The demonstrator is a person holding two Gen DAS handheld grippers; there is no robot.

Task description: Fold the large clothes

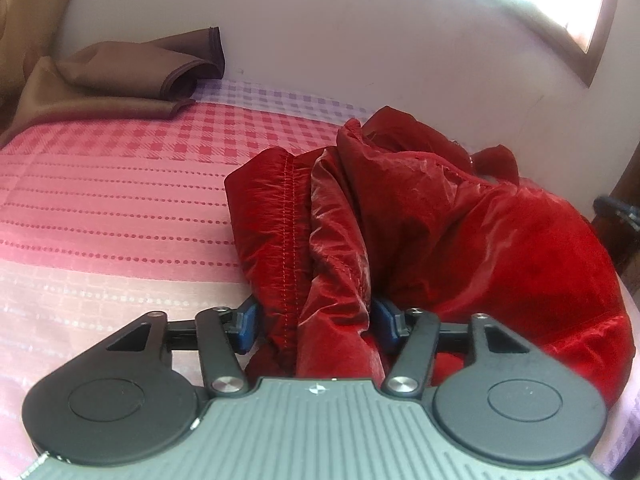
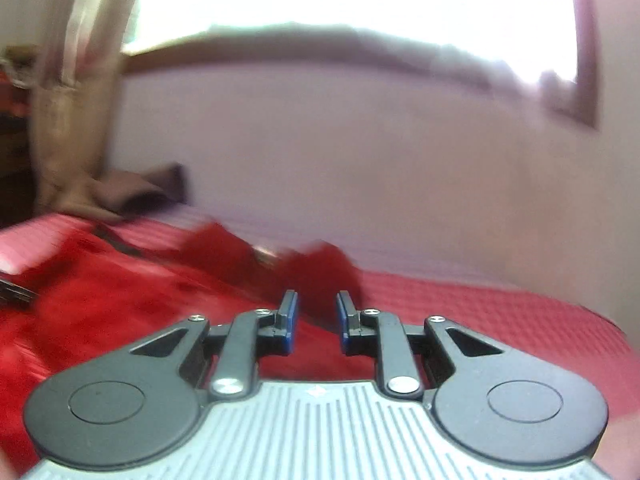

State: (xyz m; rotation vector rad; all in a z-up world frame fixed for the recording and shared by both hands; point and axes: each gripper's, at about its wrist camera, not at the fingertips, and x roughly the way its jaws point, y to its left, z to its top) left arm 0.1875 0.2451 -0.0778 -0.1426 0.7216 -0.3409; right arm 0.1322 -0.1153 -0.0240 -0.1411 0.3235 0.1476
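Observation:
A shiny red padded jacket [image 1: 420,216] lies bunched on the bed. My left gripper [image 1: 316,320] is shut on a thick fold of the jacket, with its blue pads [image 1: 247,326] pressed against the fabric on both sides. In the blurred right wrist view the jacket [image 2: 120,300] spreads across the bed to the left and ahead. My right gripper [image 2: 317,320] is open and empty, just above the red fabric, with a gap between its blue pads [image 2: 291,320].
The bed has a pink checked and striped cover [image 1: 120,200]. A brown curtain [image 1: 120,68] lies piled at the bed's far left corner. A white wall [image 1: 360,40] stands behind the bed, with a wood-framed window [image 2: 360,8]. A dark object [image 1: 618,208] sits at the right edge.

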